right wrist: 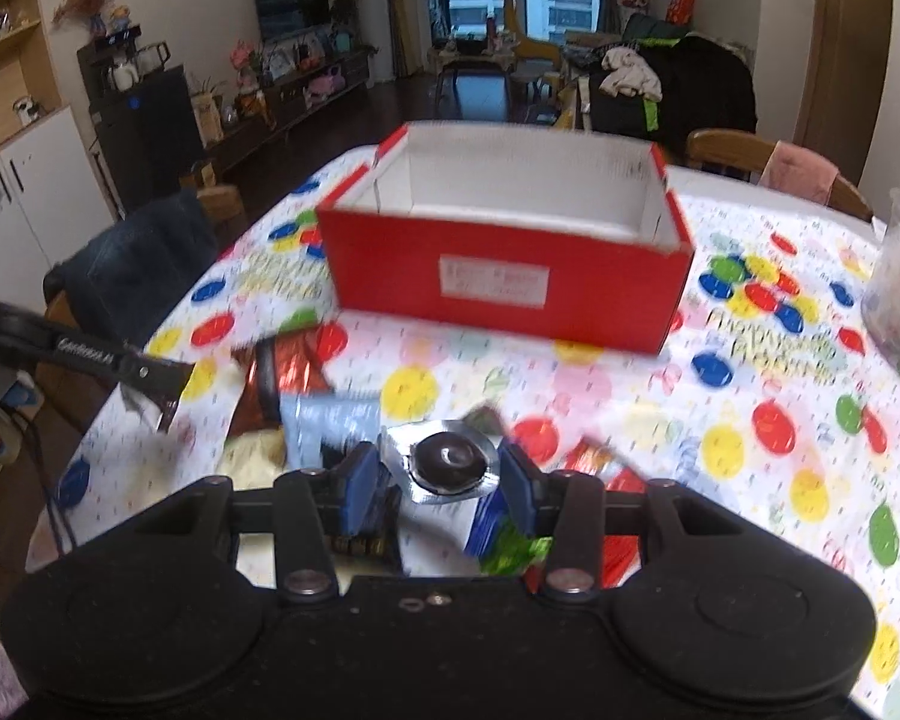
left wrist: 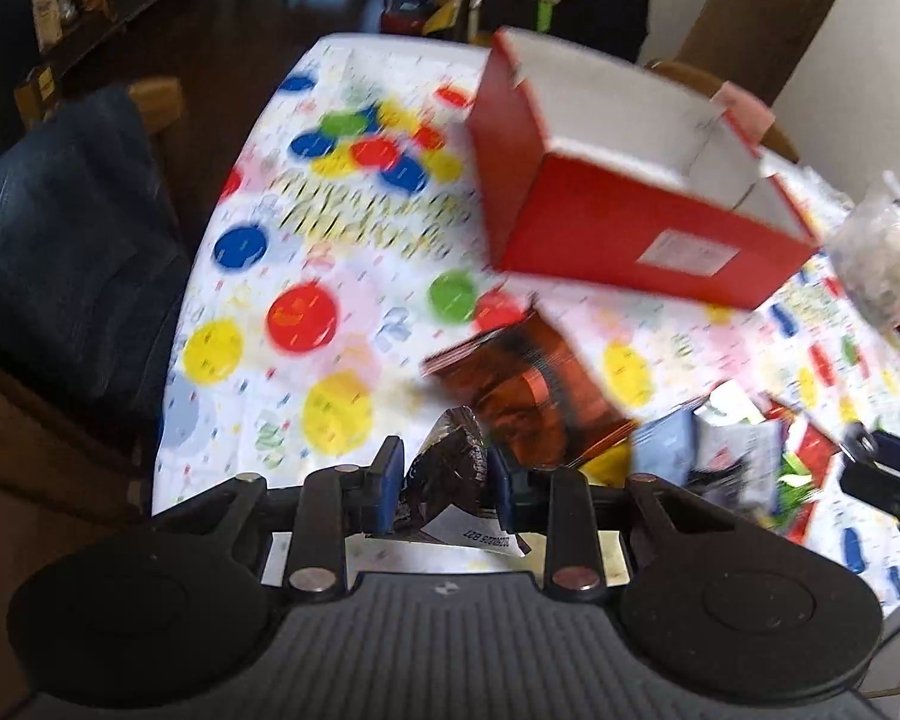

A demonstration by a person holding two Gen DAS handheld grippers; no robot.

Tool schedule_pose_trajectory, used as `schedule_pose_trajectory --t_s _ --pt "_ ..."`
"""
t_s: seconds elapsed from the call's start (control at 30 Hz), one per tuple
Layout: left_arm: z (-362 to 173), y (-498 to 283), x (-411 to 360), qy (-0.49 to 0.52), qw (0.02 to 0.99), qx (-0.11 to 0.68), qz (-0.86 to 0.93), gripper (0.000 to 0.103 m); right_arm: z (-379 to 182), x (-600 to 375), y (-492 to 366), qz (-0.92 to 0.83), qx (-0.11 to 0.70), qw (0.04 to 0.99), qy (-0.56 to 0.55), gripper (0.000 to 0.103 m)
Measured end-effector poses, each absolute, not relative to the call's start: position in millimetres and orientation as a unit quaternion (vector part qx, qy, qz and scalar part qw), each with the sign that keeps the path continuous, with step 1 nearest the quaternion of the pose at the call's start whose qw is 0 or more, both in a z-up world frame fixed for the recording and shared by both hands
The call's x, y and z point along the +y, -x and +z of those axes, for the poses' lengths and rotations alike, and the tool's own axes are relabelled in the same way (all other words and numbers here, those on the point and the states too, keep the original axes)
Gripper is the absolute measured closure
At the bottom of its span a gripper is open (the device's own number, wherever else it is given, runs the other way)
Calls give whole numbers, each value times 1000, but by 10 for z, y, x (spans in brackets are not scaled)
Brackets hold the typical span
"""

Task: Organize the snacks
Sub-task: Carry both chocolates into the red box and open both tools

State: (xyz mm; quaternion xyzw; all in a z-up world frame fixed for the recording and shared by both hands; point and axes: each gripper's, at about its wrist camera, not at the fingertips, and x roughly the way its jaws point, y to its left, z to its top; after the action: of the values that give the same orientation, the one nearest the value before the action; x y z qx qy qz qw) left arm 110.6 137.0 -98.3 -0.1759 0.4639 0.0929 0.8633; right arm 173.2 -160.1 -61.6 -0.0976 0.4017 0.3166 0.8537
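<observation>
Both pairs of fingers are closed on snacks. The left gripper (left wrist: pixel 444 474) pinches a dark, crinkled foil wrapper (left wrist: pixel 447 468) between its blue pads, a white printed flap of the wrapper trailing back toward the handle. The right gripper (right wrist: pixel 438 474) clamps a silver foil-backed snack with a dark round centre (right wrist: pixel 450 459), pressed at its two side edges.

Ahead of both stands the open red box (right wrist: pixel 504 276) on the desk (right wrist: pixel 750 480), which wears a cloth of coloured dots. Its white inside shows no snacks in the part that can be seen. Between the grippers and the box lies a loose heap of packets: a shiny copper-red pouch (left wrist: pixel 528 378), a pale blue packet (right wrist: pixel 324 420), and green and red wrappers under the right gripper. A clear plastic bag (left wrist: pixel 882 258) sits off to the right.

These wrapped pieces look light and soft, so weight is no worry. The foil is thin and slick and crumples under pressure; a hold on a loose flap could slip or tear. Judging by the shapes, the safer hold is across the firm body of each piece, as the right gripper has it. The left one seems to grip bunched wrapper, and may swing. The round piece could be brittle, so gentle squeezing suits it.
</observation>
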Motion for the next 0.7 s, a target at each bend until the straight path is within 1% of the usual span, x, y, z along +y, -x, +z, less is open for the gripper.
schedule_pose_trajectory --t_s 0.3,0.7 --pt "-488 -1437 1203 157 888 428 69 74 -265 -1615 -2165 319 361 871 96 59" --pt "-187 -2225 978 116 897 421 70 73 -146 -1487 -3013 323 347 875 100 59"
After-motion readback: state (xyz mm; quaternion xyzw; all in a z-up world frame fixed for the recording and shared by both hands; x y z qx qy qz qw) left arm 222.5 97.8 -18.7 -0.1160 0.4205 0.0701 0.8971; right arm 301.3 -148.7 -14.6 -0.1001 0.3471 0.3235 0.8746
